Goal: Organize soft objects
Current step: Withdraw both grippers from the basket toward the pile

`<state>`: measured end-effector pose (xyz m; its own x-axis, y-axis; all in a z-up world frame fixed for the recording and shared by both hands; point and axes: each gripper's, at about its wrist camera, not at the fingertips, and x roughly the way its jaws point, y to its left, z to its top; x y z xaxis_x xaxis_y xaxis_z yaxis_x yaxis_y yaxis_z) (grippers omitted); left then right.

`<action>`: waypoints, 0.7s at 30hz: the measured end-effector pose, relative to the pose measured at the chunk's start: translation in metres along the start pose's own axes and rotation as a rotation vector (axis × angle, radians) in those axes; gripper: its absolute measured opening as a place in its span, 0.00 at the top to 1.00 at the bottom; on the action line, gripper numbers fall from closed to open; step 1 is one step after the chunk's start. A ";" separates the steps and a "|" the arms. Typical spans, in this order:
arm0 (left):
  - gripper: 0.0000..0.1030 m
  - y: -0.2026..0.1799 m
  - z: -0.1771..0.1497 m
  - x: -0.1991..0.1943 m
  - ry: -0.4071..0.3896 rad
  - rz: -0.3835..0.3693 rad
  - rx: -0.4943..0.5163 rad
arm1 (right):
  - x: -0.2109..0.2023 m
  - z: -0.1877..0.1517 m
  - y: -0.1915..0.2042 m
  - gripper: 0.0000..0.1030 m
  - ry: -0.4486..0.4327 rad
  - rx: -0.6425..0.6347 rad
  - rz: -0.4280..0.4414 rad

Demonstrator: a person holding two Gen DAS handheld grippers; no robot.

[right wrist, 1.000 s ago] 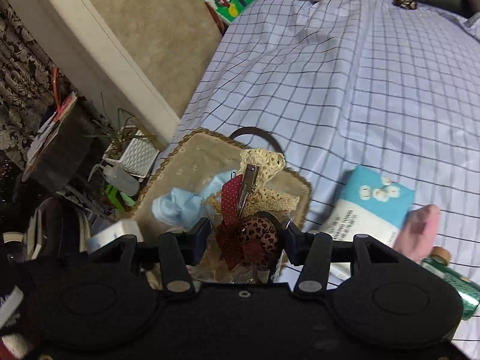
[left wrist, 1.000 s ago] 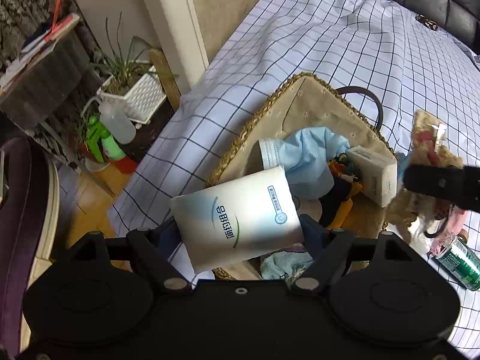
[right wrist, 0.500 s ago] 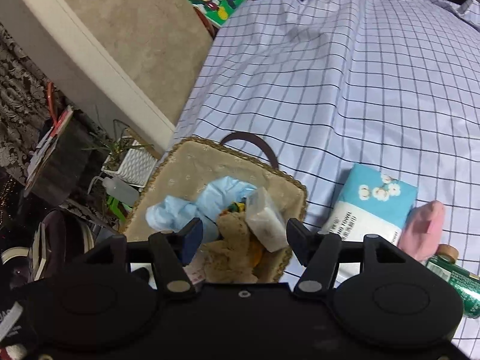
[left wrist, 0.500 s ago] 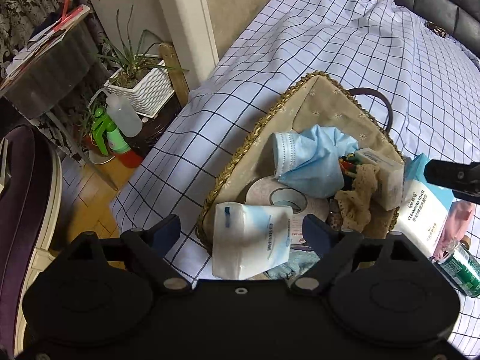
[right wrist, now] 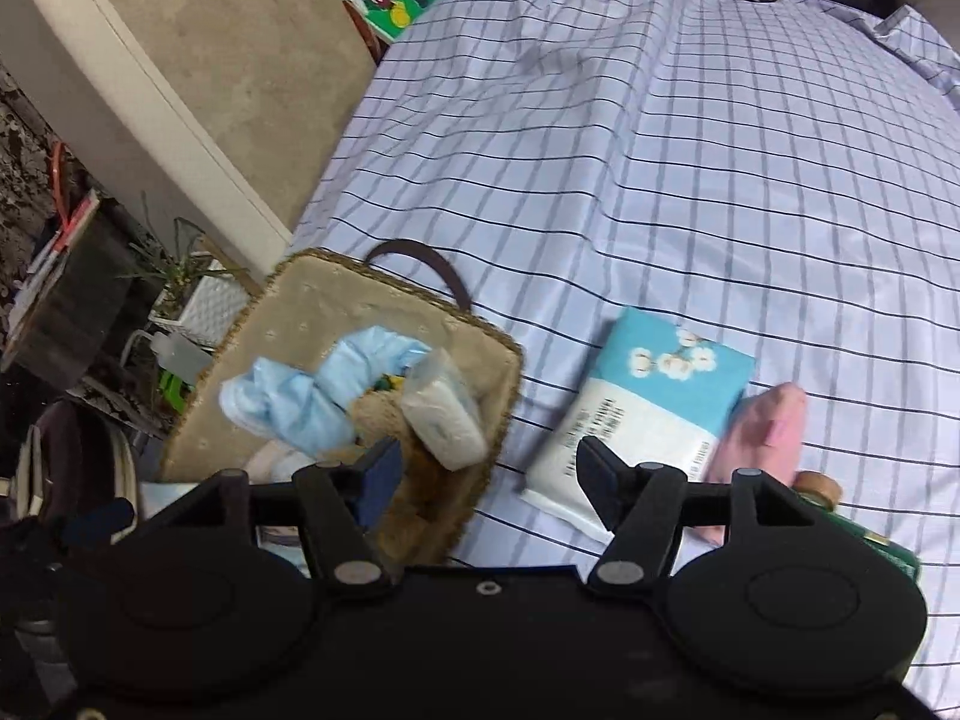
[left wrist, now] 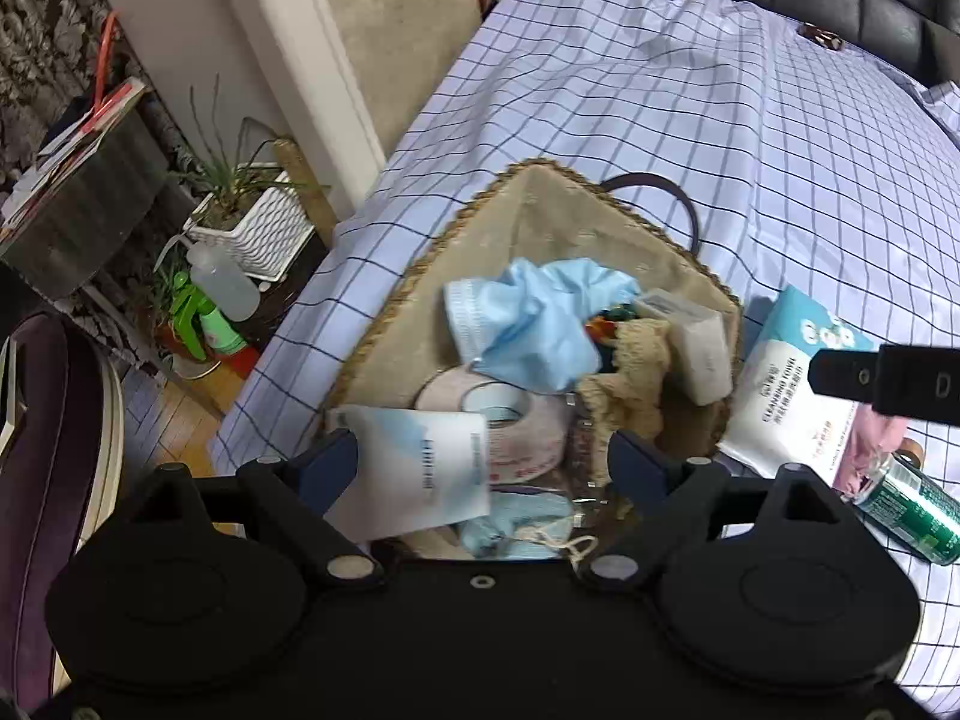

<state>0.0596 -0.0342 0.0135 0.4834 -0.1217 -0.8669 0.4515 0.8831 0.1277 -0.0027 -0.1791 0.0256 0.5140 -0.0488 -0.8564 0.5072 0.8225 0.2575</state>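
On the bed (right wrist: 690,138), under a blue-checked white sheet: one woven basket (left wrist: 384,324) with fabric lining and a dark handle, standing near the edge.

Contents of basket: crumpled blue face masks (left wrist: 534,324); roll of tape (left wrist: 510,420); white tissue pack (left wrist: 420,468) at the near wall, lying between the left jaws but not gripped; beige lace piece (left wrist: 630,378); small wrapped white pack (right wrist: 447,423) leaning at the right wall; further blue mask with ear cord (left wrist: 522,528) at the near edge.

Beside basket, on the sheet to its right: cleansing-towel pack (right wrist: 648,414), blue top with cotton-flower print, flat; pink soft item (right wrist: 762,426) touching its right side; green can (left wrist: 906,510) just beyond, lying down.

Left gripper (left wrist: 483,462): above the basket's near end, jaws wide, holding nothing.

Right gripper (right wrist: 489,471): over the gap between basket and towel pack, jaws wide, holding nothing.

On the floor past the bed edge: potted plant in white planter (left wrist: 252,228); spray bottle (left wrist: 216,294).
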 end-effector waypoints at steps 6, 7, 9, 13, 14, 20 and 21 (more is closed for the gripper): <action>0.14 -0.027 -0.006 0.000 0.003 -0.014 0.034 | -0.005 -0.010 -0.030 0.33 0.015 0.003 -0.057; 0.14 -0.032 -0.007 -0.001 0.003 -0.017 0.039 | -0.005 -0.011 -0.036 0.31 0.017 0.005 -0.066; 0.13 -0.041 -0.008 -0.001 0.001 -0.022 0.051 | -0.007 -0.014 -0.048 0.30 0.017 0.012 -0.089; 0.13 -0.063 -0.011 0.000 -0.006 -0.026 0.084 | -0.012 -0.020 -0.077 0.27 0.024 0.046 -0.130; 0.13 -0.069 -0.011 0.001 -0.005 -0.031 0.090 | -0.014 -0.021 -0.084 0.27 0.025 0.057 -0.141; 0.13 -0.098 -0.011 0.006 0.001 -0.056 0.122 | -0.024 -0.029 -0.127 0.22 0.016 0.087 -0.221; 0.13 -0.103 -0.010 0.006 0.003 -0.061 0.125 | -0.025 -0.029 -0.135 0.19 0.014 0.100 -0.232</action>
<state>0.0089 -0.1212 -0.0100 0.4504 -0.1720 -0.8761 0.5702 0.8105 0.1340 -0.1041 -0.2723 -0.0003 0.3670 -0.2211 -0.9036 0.6764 0.7303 0.0960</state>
